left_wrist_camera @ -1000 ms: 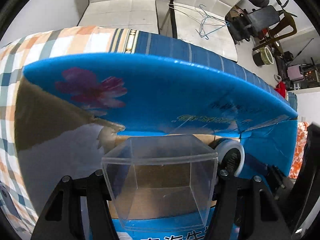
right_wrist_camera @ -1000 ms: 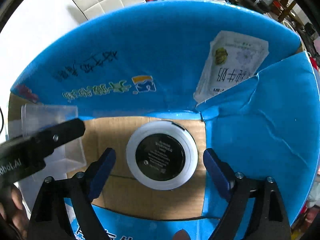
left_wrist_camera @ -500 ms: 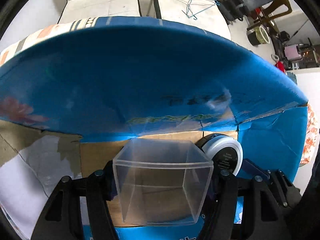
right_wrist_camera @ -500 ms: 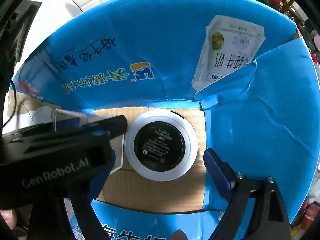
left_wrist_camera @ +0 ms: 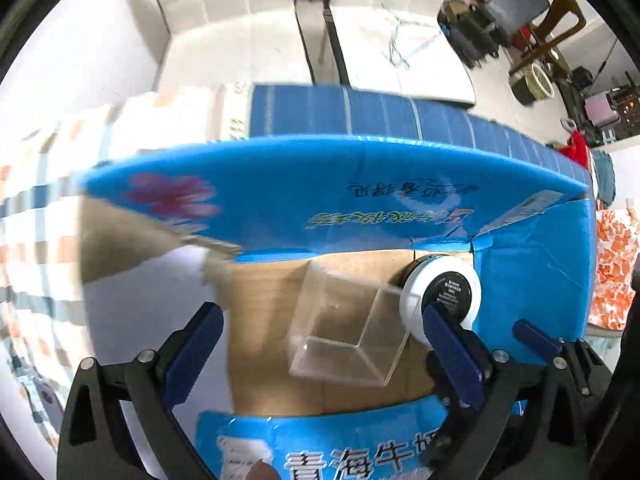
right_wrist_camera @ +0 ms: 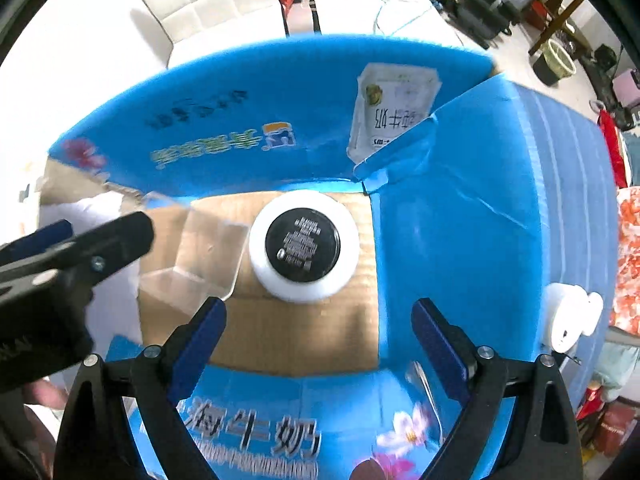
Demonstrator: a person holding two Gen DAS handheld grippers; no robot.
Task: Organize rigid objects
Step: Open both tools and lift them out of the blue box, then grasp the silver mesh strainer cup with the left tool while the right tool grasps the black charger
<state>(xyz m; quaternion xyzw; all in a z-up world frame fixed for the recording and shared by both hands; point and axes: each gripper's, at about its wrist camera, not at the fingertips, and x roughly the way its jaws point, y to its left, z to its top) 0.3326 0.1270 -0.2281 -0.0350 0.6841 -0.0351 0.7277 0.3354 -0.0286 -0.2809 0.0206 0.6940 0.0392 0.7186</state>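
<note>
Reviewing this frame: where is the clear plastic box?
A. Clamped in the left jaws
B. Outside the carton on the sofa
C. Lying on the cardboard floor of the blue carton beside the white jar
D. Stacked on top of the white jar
C: the clear plastic box lies on the blue carton floor next to the white jar, while the left gripper stands open around nothing.

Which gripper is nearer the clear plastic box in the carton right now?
Left. The left gripper is open with the clear box lying loose between its fingers. The right gripper is open over the round jar, with the box off to its left.
</note>
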